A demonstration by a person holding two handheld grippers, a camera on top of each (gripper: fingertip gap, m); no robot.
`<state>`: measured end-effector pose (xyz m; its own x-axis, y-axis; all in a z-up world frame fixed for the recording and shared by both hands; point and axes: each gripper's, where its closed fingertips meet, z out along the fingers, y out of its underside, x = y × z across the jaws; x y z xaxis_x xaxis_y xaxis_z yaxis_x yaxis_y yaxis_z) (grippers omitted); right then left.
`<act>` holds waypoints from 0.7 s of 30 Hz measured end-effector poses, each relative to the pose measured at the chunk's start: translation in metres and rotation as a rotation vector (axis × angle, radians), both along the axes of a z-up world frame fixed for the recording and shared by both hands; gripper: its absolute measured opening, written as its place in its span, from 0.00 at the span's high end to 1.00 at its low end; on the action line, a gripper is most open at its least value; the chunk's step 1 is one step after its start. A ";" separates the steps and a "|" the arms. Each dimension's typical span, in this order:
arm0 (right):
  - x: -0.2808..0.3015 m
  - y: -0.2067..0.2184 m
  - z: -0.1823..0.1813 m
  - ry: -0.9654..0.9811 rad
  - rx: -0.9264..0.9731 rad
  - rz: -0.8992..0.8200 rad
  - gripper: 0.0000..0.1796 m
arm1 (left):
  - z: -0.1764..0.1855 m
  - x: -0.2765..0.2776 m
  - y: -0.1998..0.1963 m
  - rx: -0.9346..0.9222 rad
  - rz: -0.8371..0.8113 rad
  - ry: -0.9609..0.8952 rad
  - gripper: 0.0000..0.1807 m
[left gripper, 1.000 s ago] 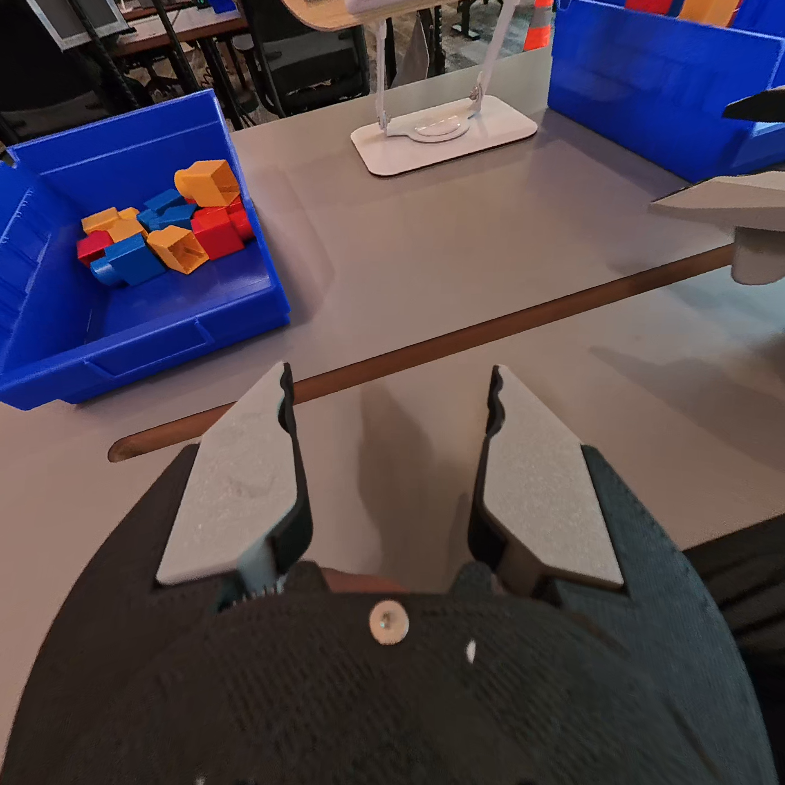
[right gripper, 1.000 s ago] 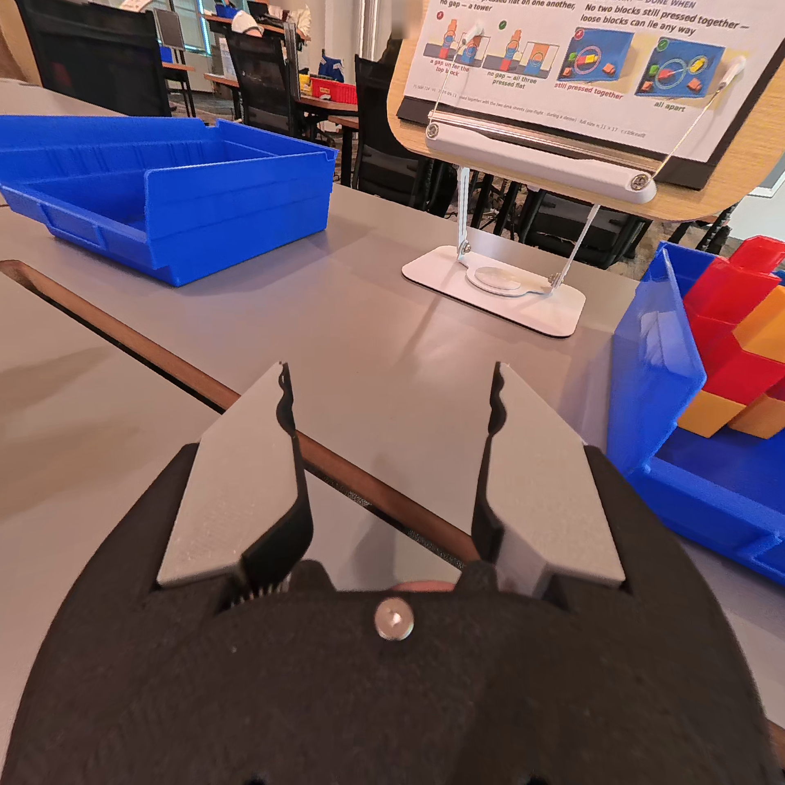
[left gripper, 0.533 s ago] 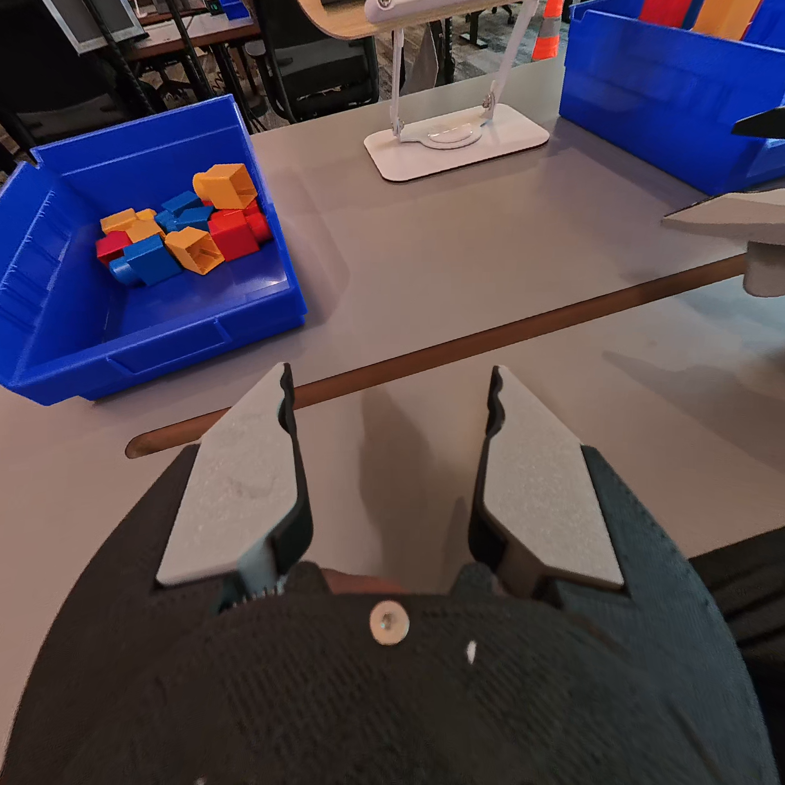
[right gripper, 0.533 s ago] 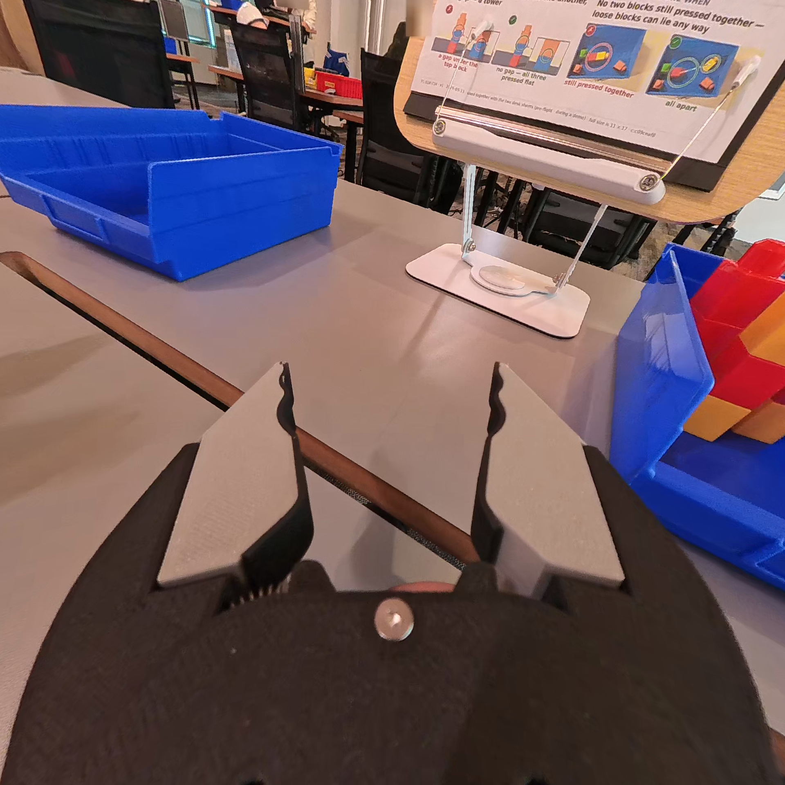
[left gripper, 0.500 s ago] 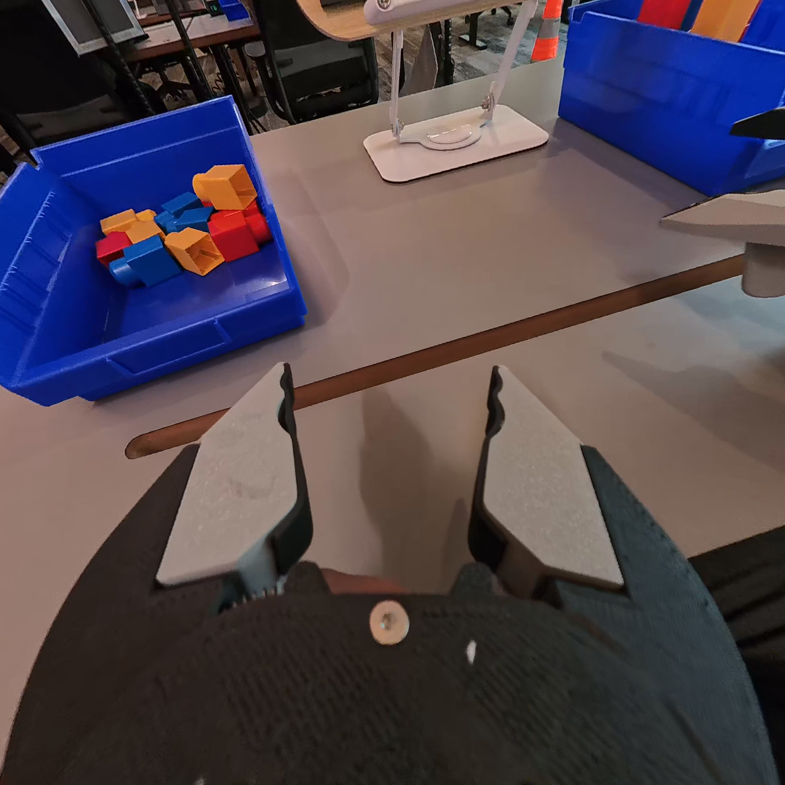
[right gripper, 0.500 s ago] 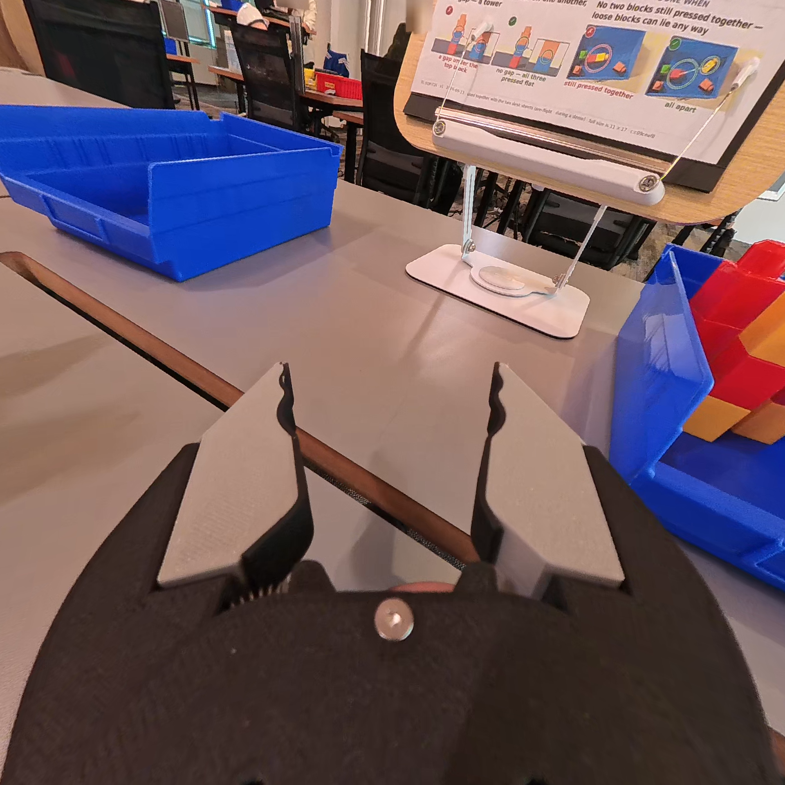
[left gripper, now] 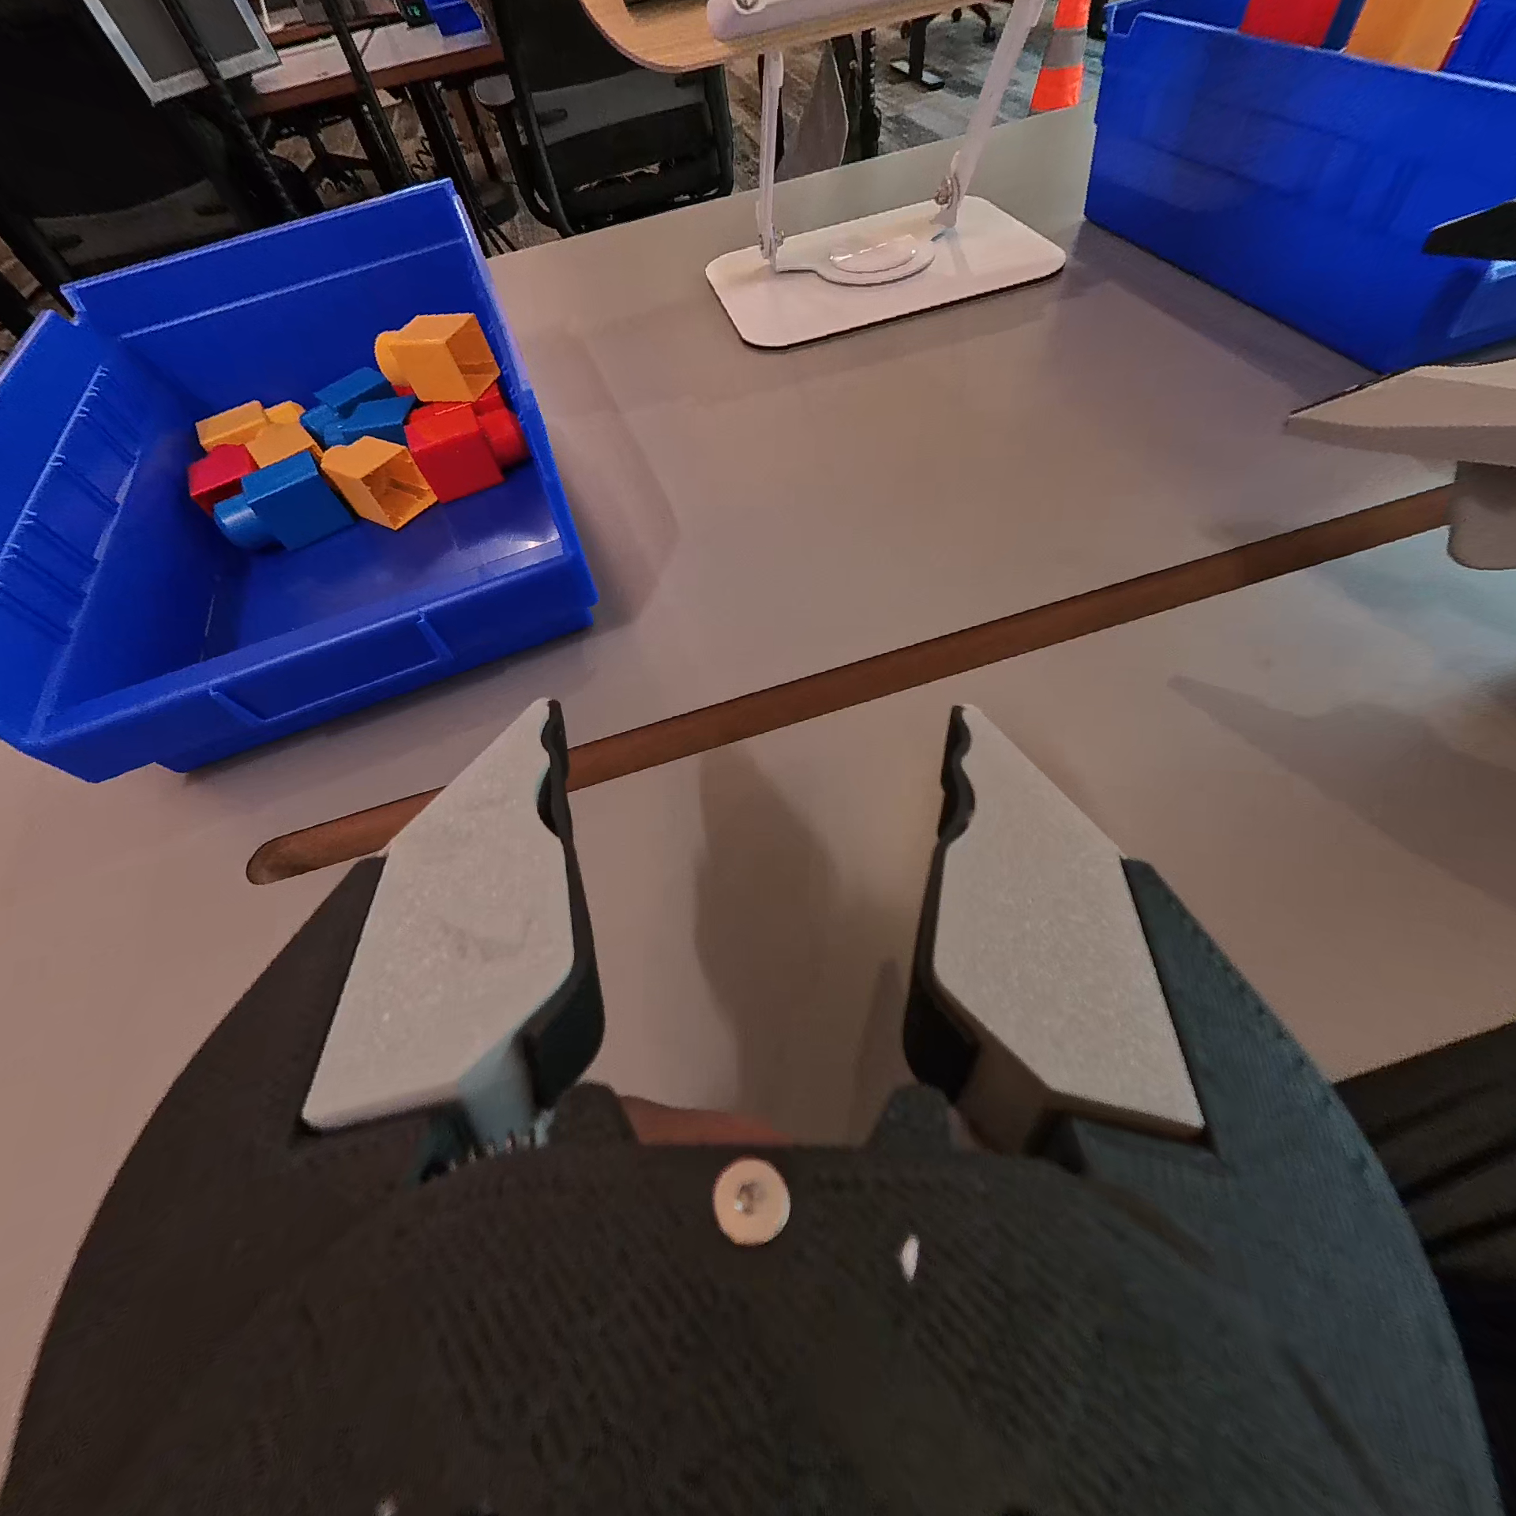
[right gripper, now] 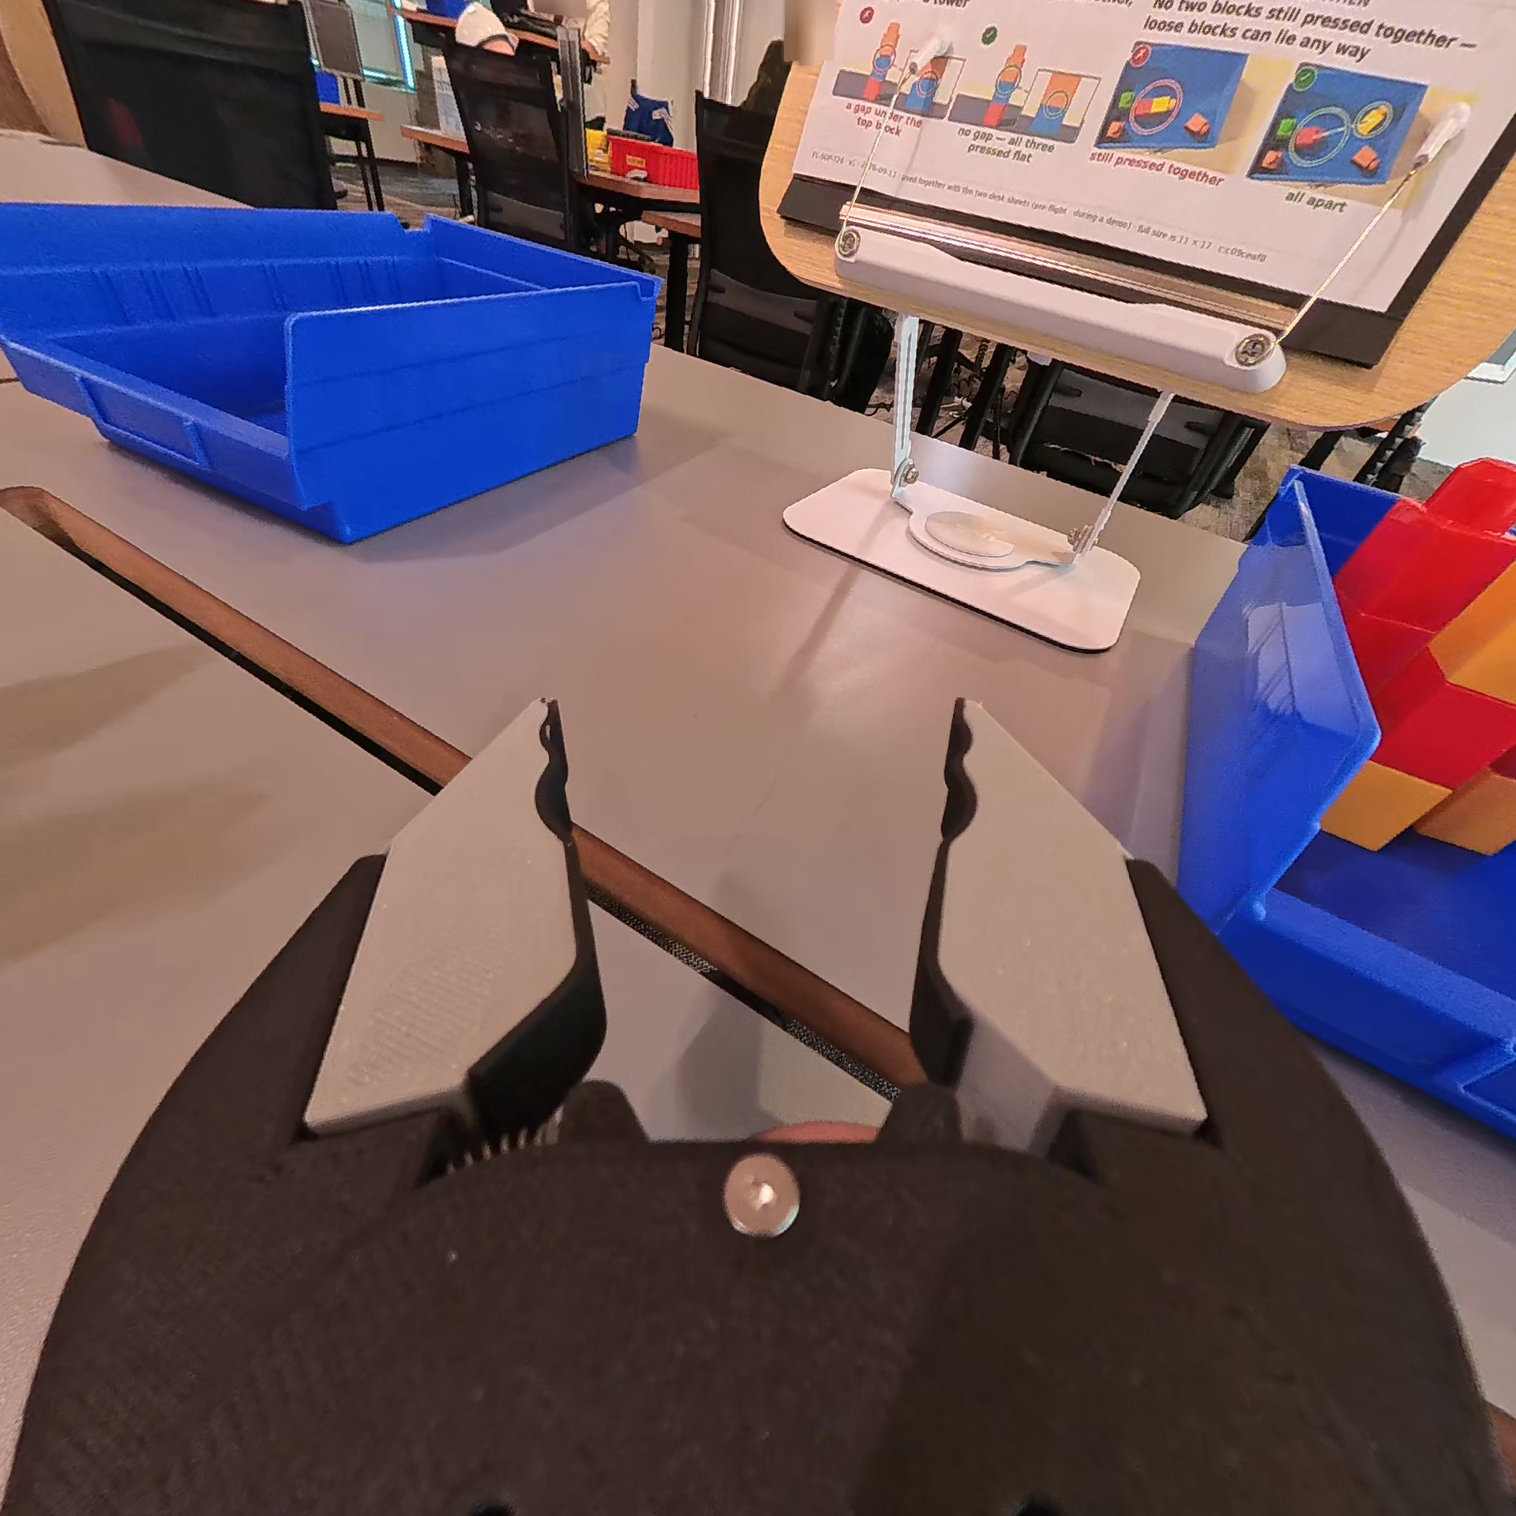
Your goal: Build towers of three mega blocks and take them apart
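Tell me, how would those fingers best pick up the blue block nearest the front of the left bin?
Probably from above, closing on the two flat sides of the blue block. It lies tipped over, its stud pointing sideways, and the bin wall blocks a level approach.

grey desk [right gripper: 738, 623] with brown slot [left gripper: 902, 664] | black chairs [right gripper: 509, 107], further tables [right gripper: 640, 184] behind | patterned carpet [left gripper: 902, 90] | bright windows [right gripper: 385, 41]

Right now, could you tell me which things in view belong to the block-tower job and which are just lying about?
For the job:
- loose blocks in the left bin
- stacked blocks in the right bin
- left gripper and right gripper, both open and empty

Just there:
- instruction sheet on its white stand
- orange cone
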<state>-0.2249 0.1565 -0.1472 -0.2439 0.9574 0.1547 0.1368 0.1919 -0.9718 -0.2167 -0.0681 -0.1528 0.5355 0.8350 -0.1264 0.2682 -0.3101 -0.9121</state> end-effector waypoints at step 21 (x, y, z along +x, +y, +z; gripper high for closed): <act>0.000 0.000 0.000 -0.003 -0.013 0.006 0.51 | 0.046 -0.052 -0.041 0.104 0.101 0.041 0.52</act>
<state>-0.2248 0.1566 -0.1469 -0.2499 0.9579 0.1415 0.1389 0.1801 -0.9738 -0.2685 -0.1094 -0.1065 0.4439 0.8943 -0.0567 0.2550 -0.1868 -0.9487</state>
